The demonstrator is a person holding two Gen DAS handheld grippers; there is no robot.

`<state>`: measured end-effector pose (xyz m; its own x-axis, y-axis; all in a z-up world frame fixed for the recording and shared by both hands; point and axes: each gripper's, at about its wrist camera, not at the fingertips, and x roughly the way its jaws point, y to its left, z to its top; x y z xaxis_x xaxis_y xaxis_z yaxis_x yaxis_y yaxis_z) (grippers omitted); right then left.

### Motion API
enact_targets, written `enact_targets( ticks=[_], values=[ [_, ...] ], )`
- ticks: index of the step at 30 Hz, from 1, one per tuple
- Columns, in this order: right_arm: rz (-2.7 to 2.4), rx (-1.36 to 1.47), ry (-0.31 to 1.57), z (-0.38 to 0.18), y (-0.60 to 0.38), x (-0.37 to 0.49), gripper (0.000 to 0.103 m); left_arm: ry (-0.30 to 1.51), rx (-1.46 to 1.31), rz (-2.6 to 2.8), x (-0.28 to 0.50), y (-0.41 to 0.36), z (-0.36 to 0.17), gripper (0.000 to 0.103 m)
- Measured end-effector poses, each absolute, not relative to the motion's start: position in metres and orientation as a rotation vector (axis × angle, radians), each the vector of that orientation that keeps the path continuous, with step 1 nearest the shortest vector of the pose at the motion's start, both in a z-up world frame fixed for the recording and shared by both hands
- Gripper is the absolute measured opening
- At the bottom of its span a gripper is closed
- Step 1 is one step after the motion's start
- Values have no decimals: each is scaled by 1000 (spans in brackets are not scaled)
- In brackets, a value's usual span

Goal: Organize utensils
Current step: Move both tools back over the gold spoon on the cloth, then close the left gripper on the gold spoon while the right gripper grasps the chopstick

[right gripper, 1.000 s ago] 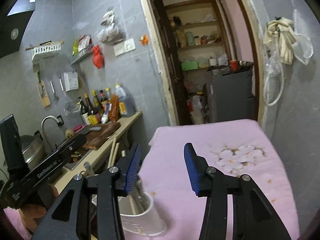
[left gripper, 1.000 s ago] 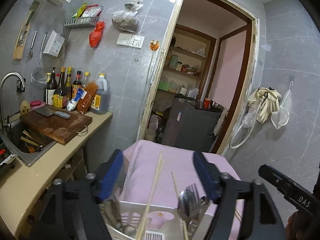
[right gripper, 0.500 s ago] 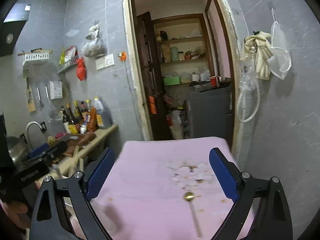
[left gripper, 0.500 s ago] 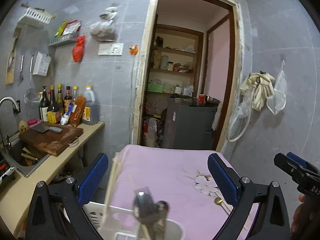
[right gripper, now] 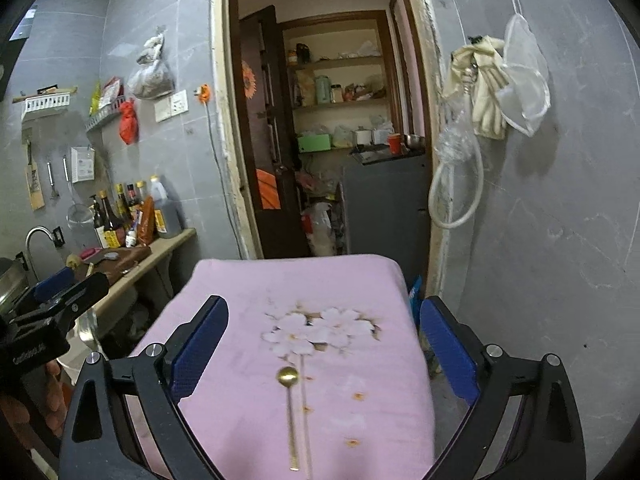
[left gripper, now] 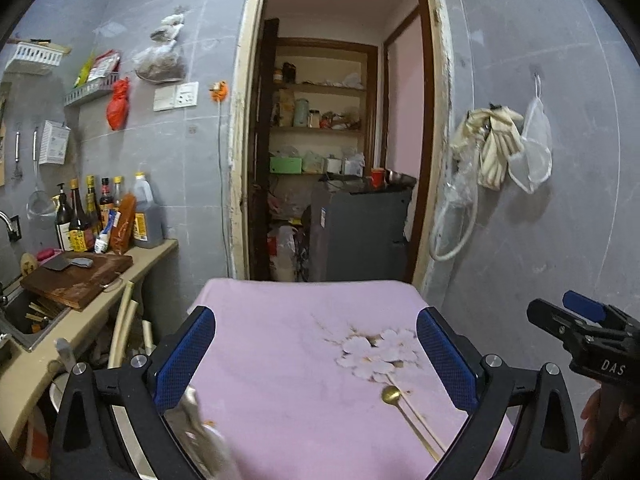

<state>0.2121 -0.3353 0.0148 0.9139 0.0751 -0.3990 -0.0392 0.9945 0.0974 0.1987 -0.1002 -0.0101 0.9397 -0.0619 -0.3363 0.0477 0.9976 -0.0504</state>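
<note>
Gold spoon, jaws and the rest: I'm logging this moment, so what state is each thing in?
Left gripper: jaws open, have just been opening, nothing clamped.
Right gripper: jaws open, have just been opening, nothing clamped.
Gold spoon: lying flat on the pink cloth, untouched.
Chopsticks: lying beside the spoon.
Cleaver: resting flat on the cutting board.
Doorway: open.

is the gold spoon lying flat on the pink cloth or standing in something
Lying flat. The gold spoon rests on the pink cloth, bowl toward the flower print, nothing holding it.
</note>
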Motion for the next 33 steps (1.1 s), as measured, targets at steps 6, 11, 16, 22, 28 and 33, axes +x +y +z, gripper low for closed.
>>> enact_targets(
  ticks=[6,11,16,22,28,33],
  values=[
    [60,91,457,0,-368,227,95,386,-60,-45,209,-120,-20,102],
    [74,93,476,-13,-385,240,95,402,-63,-29,220,-138,-29,102],
    [83,118,494,-35,-398,255,95,441,-55,1,234,-154,-49,102],
    [104,166,550,-73,-403,278,95,538,-55,11,255,-163,-85,102],
    [204,214,649,-114,-404,300,95,664,-62,-51,280,-164,-118,89],
    [279,271,717,-140,-408,320,91,764,-108,-136,300,-158,-140,68]
  ],
)
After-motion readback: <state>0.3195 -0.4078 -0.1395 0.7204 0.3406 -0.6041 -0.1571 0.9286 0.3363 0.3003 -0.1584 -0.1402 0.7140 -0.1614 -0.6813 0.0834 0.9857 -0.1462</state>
